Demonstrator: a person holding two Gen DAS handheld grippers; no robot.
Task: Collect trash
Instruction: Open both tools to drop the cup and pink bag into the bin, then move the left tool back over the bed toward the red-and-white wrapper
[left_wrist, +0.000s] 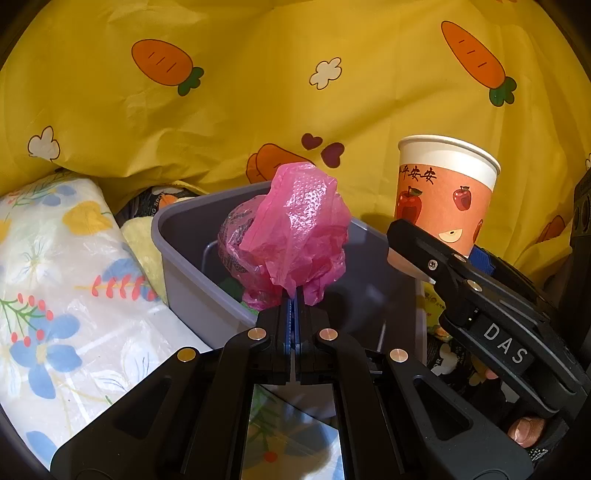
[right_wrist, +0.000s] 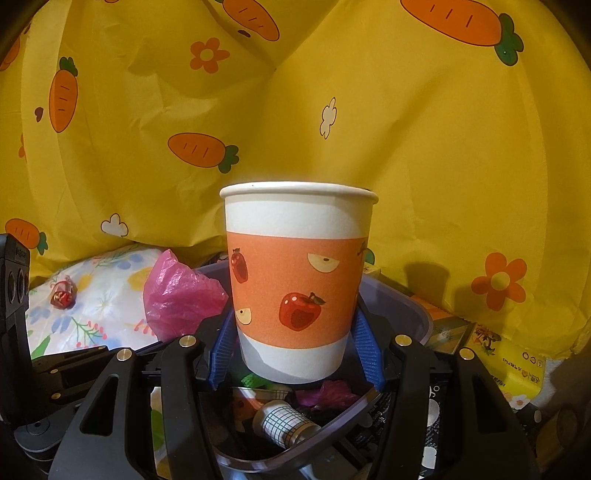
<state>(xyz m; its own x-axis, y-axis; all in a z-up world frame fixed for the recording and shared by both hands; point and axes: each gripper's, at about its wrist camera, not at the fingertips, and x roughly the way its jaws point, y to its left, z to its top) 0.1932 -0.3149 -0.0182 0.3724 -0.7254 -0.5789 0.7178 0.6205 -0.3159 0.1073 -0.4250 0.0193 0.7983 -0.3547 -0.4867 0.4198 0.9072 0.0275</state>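
Observation:
My left gripper (left_wrist: 294, 301) is shut on a crumpled pink plastic bag (left_wrist: 291, 232) and holds it above the grey plastic bin (left_wrist: 173, 236). The bag also shows in the right wrist view (right_wrist: 177, 295), left of the cup. My right gripper (right_wrist: 295, 350) is shut on an upright paper cup (right_wrist: 295, 280) with an orange apple band, held over the bin (right_wrist: 406, 306). The cup also shows in the left wrist view (left_wrist: 443, 192), with the right gripper (left_wrist: 402, 243) under it. Several bits of trash (right_wrist: 284, 421) lie in the bin.
A yellow carrot-print cloth (left_wrist: 295, 92) hangs behind everything. A floral plastic-covered surface (left_wrist: 55, 295) lies left of the bin, with a small red wrapped candy (right_wrist: 62, 293) on it. Yellow packets (right_wrist: 517, 369) lie to the right of the bin.

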